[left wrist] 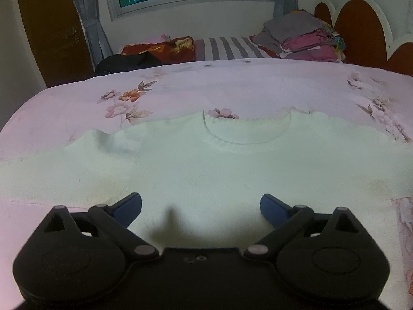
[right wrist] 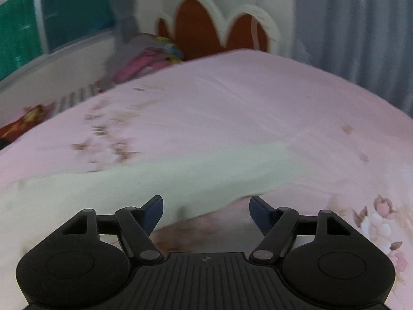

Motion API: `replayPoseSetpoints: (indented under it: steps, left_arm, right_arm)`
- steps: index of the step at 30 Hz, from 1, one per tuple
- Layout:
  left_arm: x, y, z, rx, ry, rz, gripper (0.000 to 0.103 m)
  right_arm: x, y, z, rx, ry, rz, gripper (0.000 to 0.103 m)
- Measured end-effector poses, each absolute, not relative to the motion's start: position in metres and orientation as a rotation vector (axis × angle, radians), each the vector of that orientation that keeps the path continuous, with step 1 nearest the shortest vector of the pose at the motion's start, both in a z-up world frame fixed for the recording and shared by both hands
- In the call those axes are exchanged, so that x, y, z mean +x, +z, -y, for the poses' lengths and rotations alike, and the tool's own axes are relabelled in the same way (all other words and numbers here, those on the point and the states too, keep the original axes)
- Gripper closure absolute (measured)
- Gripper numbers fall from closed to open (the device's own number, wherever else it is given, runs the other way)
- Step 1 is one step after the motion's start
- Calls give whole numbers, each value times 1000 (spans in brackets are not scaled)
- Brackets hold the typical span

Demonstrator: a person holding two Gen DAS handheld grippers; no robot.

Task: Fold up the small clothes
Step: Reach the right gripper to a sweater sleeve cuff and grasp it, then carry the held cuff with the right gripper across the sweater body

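Both grippers, left (left wrist: 200,206) and right (right wrist: 206,210), hang wide open, holding nothing, over the shirt (left wrist: 206,165); pinch its sleeve (right wrist: 180,170) edge.

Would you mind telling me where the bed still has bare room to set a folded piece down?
Bare pink floral sheet lies between the white shirt collar and the striped bedding, and in the right wrist view right of the shirt's sleeve toward the curtain. The far headboard corner is crowded with stacked clothes.
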State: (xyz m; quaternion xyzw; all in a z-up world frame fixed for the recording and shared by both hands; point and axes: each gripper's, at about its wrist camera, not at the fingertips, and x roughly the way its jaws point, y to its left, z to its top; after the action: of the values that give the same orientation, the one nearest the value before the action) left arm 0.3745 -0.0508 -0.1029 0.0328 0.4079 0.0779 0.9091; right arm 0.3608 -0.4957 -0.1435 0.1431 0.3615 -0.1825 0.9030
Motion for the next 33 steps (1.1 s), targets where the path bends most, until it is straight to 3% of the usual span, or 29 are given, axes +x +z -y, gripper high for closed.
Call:
replayPoseSetpoints:
  steps: [3, 6, 11, 12, 14, 17, 25, 33]
  left_arm:
    - [380, -107, 50, 70, 160, -853, 9]
    - [385, -111, 48, 68, 158, -872, 13]
    - [391, -119, 43, 56, 166, -905, 18]
    - [392, -119, 41, 46, 172, -913, 18]
    - [395, -120, 36, 12, 177, -930, 17]
    - [397, -119, 30, -11, 179, -937, 18]
    - [397, -110, 22, -63, 133, -919, 18]
    - [385, -94, 0, -81, 132, -877, 19]
  right_arm:
    - [365, -157, 520, 328, -444, -783, 29]
    - [370, -167, 537, 371, -472, -797, 50]
    - [385, -179, 555, 413, -492, -778, 55]
    - [387, -180, 558, 422, -493, -766, 60]
    - [390, -181, 560, 439, -497, -745, 83]
    - [393, -182, 565, 473, -470, -718, 97]
    - [400, -149, 530, 397, -353, -621, 97]
    - [412, -94, 422, 302, -49, -542, 97]
